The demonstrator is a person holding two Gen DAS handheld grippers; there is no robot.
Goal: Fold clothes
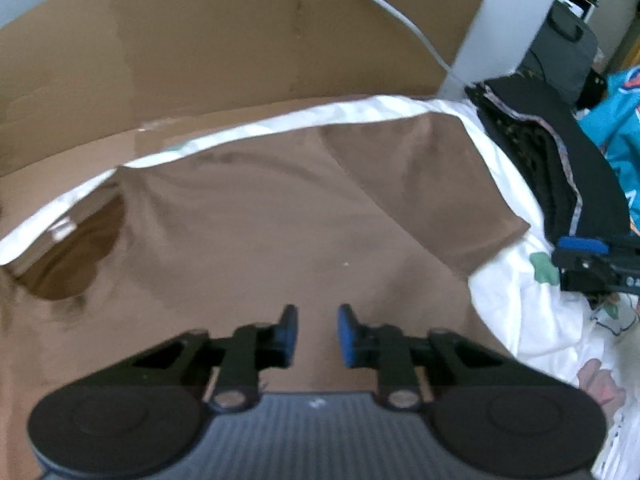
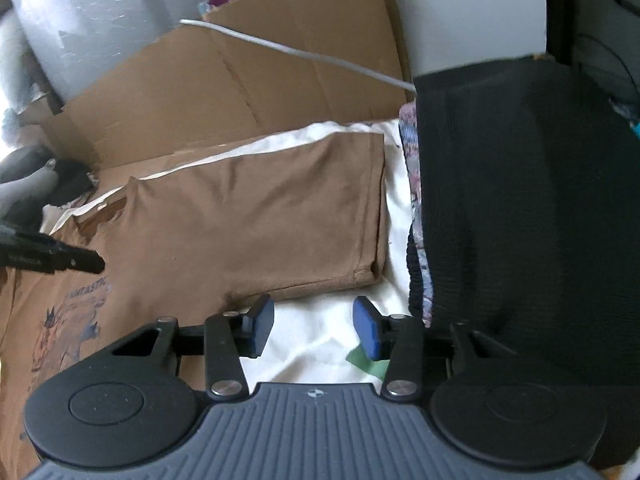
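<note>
A brown T-shirt (image 1: 260, 220) lies spread flat on a white bed sheet (image 1: 516, 300). In the left wrist view my left gripper (image 1: 317, 334) hovers low over the shirt's body, its blue pads a narrow gap apart with only flat fabric showing between them. In the right wrist view my right gripper (image 2: 314, 330) stands open over the sheet (image 2: 320, 344), just below the hem of the shirt's sleeve (image 2: 280, 200). The shirt's printed front (image 2: 68, 320) shows at lower left. Each gripper appears in the other's view: right gripper (image 1: 576, 262), left gripper (image 2: 86, 261).
Flattened cardboard (image 1: 200, 60) stands behind the bed, with a grey cable (image 2: 300, 54) across it. A stack of dark folded clothes (image 2: 520, 200) sits right of the shirt. A teal garment (image 1: 620, 140) lies beyond it. A white pillar (image 1: 500, 20) rises at the back.
</note>
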